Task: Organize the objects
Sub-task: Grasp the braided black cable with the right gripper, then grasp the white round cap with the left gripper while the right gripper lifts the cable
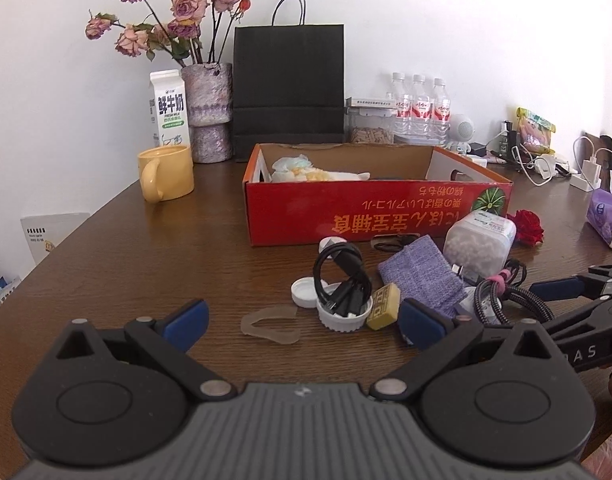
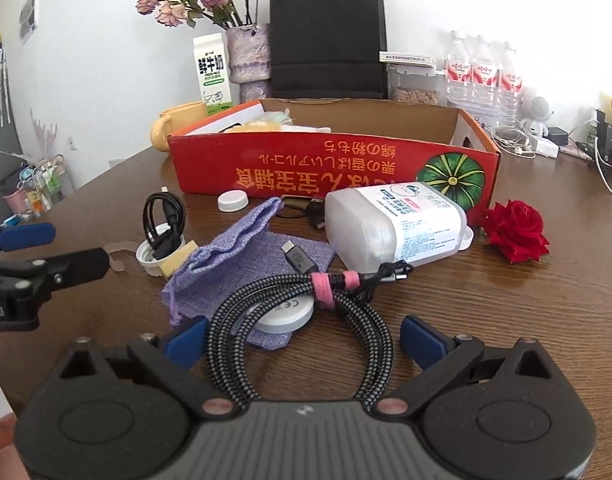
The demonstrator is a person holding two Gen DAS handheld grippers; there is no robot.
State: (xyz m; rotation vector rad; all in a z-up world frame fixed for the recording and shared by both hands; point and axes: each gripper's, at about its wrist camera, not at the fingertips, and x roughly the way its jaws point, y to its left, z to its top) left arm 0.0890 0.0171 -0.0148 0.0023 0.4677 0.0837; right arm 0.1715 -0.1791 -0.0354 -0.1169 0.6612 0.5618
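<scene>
A dark wooden table (image 2: 505, 312) stands against a white wall, with a long red cardboard box (image 2: 333, 168) across its middle and dried roses, a milk carton and water bottles along the far edge. In front of the box lies the clutter. The right gripper (image 2: 302, 344) is spread wide, its blue pads either side of a coiled black-and-white braided cable (image 2: 298, 320) but not pressing it. The left gripper (image 1: 302, 322) is also spread, empty, near a white lid holding a thin black cable (image 1: 341, 284). The braided coil seems to overlap a purple knitted pouch (image 2: 242, 256), so closing now might drag the pouch along.
</scene>
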